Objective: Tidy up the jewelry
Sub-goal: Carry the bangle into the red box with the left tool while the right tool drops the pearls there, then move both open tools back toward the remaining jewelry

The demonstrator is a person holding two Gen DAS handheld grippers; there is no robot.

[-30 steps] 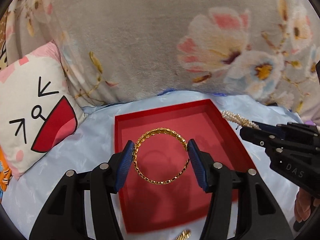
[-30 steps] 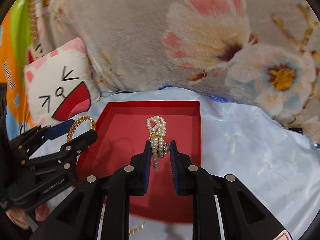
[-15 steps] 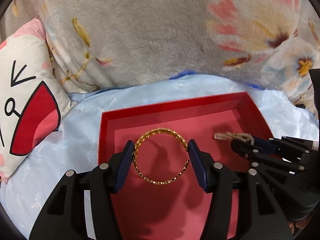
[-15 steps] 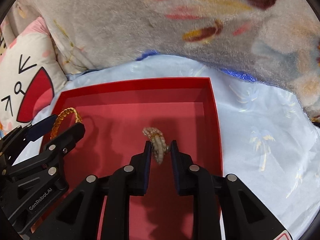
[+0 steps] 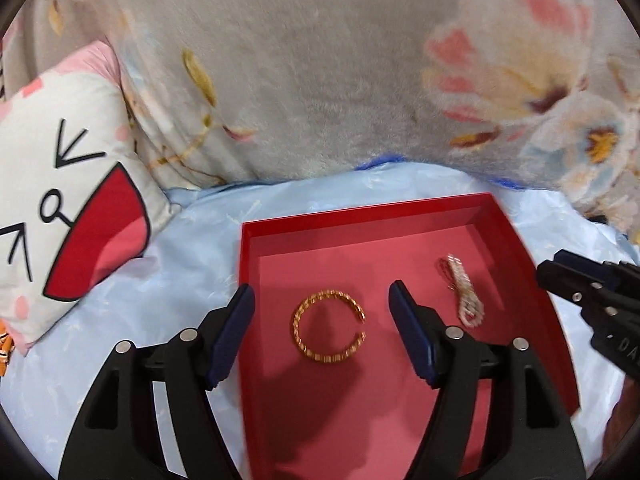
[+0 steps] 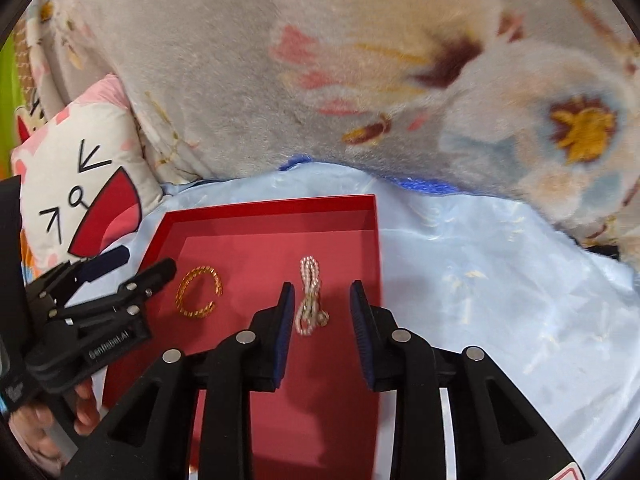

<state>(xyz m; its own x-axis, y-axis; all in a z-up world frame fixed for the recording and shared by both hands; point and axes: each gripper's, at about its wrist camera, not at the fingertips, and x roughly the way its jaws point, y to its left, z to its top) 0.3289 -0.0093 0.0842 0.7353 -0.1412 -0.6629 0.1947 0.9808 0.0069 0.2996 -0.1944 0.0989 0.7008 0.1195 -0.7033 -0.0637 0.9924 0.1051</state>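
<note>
A gold open bangle (image 5: 329, 326) lies flat on the floor of the shallow red tray (image 5: 360, 213). A bunched pearl strand (image 5: 462, 292) lies in the tray to its right. My left gripper (image 5: 322, 312) is open and empty, its jaws apart above the bangle. My right gripper (image 6: 322, 304) is open and empty above the pearl strand (image 6: 310, 296). In the right wrist view the bangle (image 6: 199, 291) lies in the tray (image 6: 280, 204) by the left gripper (image 6: 132, 268). The right gripper (image 5: 560, 270) shows at the left wrist view's right edge.
The tray sits on a pale blue satin cover (image 6: 480, 264). A grey floral fleece blanket (image 5: 320, 60) rises behind it. A cat-face pillow (image 5: 60, 184) lies at the left. A hand (image 6: 40, 428) holds the left gripper at the lower left.
Both grippers have opened and pulled back. The bangle and the pearl strand were let go and now lie on the tray floor.
</note>
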